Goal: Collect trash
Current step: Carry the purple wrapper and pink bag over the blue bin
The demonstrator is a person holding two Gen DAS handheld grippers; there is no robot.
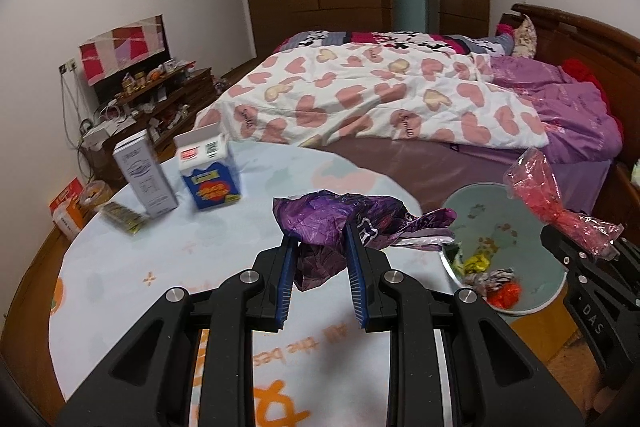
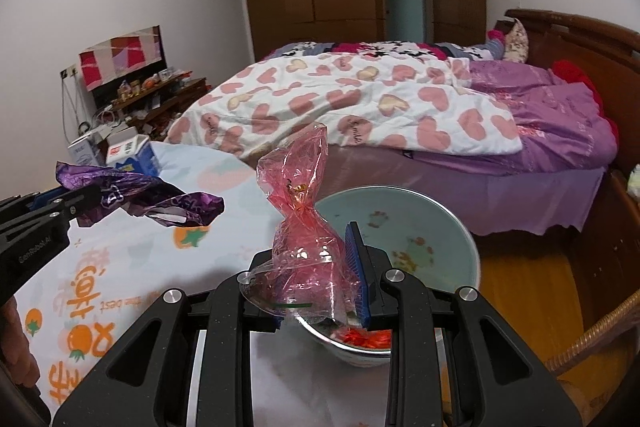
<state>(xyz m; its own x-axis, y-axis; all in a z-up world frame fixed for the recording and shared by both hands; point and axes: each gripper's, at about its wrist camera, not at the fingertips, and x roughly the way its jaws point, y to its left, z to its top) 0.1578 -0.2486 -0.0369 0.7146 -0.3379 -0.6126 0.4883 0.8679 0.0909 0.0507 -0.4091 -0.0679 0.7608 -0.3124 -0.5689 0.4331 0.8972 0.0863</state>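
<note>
My left gripper pinching one purple foil wrapper above the table, my right gripper clamped on one pink cellophane bag over one trash-holding basin, two cartons standing behind.

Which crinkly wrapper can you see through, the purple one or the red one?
The red wrapper, held by the right hand-held gripper. The purple wrapper is solid, not see-through.

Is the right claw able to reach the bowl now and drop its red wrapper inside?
Probably yes. The right claw holds the red wrapper right at the bowl, whose open top is uncovered, and nothing stands between them.
</note>
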